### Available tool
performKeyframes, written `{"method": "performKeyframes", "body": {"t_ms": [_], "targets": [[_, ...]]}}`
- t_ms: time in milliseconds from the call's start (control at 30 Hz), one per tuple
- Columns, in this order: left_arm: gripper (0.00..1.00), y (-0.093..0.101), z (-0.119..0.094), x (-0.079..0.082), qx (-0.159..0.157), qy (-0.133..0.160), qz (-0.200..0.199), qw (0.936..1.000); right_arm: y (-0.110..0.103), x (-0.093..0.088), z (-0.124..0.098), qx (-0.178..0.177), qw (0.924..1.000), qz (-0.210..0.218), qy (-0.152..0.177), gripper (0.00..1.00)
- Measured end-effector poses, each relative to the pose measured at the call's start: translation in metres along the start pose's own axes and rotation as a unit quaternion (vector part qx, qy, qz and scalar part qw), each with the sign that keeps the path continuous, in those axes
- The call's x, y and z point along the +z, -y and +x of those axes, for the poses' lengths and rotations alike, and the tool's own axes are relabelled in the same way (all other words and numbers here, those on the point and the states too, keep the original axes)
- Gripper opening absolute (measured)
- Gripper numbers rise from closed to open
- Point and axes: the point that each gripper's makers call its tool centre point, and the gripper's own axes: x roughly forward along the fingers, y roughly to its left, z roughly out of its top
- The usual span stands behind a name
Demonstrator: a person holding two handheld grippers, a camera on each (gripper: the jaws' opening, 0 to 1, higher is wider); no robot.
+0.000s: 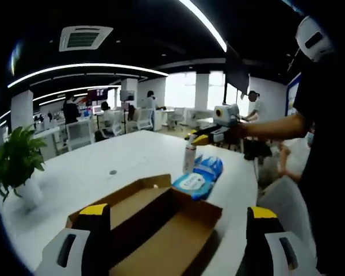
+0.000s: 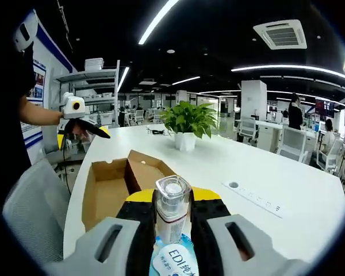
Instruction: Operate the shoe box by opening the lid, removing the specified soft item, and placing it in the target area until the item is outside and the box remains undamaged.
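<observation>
Cardboard fills the lower middle of the left gripper view: the shoe box (image 1: 155, 224) lies open on the white table (image 1: 80, 172), its lid flap folded back toward 11 o'clock. The left gripper (image 1: 178, 215) rises from 6 o'clock with its yellow-tipped jaws spread wide on either side of the box, gripping nothing. Just past the box's far corner, toward 1 o'clock, the blue wipes pack (image 1: 200, 176) hangs above the table, pinched at its top by the right gripper (image 1: 191, 147), held out on a person's arm (image 1: 270, 127) coming in from 3 o'clock. A potted plant (image 1: 17, 164) stands at 9 o'clock on the table edge.

From the right gripper view, the right gripper (image 2: 172, 214) has its jaws drawn close together on the wipes pack (image 2: 173, 241), whose clear cap sits between the yellow tips at centre. Beyond it toward 10 o'clock the shoe box (image 2: 118, 184) lies open on the table (image 2: 287, 190). At 9 o'clock the left gripper (image 2: 95, 131) is held up above the table edge; whether its jaws are apart I cannot tell from here. A potted plant (image 2: 187, 123) stands at 12 o'clock, and a grey chair (image 2: 34, 201) sits at 8 o'clock.
</observation>
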Motion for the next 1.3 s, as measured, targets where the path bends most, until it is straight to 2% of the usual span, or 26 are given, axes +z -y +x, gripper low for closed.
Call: {"method": "performKeyframes", "body": {"t_ms": [467, 767, 1000, 1300], "targets": [[1.0, -0.016, -0.014, -0.018, 0.043, -0.023, -0.014, 0.9987, 0.044, -0.029, 0.012, -0.013, 0.9996, -0.005, -0.023, 0.19], [0.99, -0.028, -0.015, -0.031, 0.054, -0.034, -0.024, 0.9977, 0.067, -0.055, 0.014, -0.023, 0.9985, -0.01, -0.049, 0.19], [0.98, -0.033, -0.02, -0.042, 0.063, -0.045, -0.034, 0.9964, 0.072, -0.077, 0.021, -0.019, 0.9969, -0.016, -0.074, 0.19], [0.96, -0.03, -0.018, -0.053, 0.069, -0.062, -0.041, 0.9949, 0.072, -0.095, 0.022, -0.02, 0.9945, -0.036, -0.096, 0.2]]}}
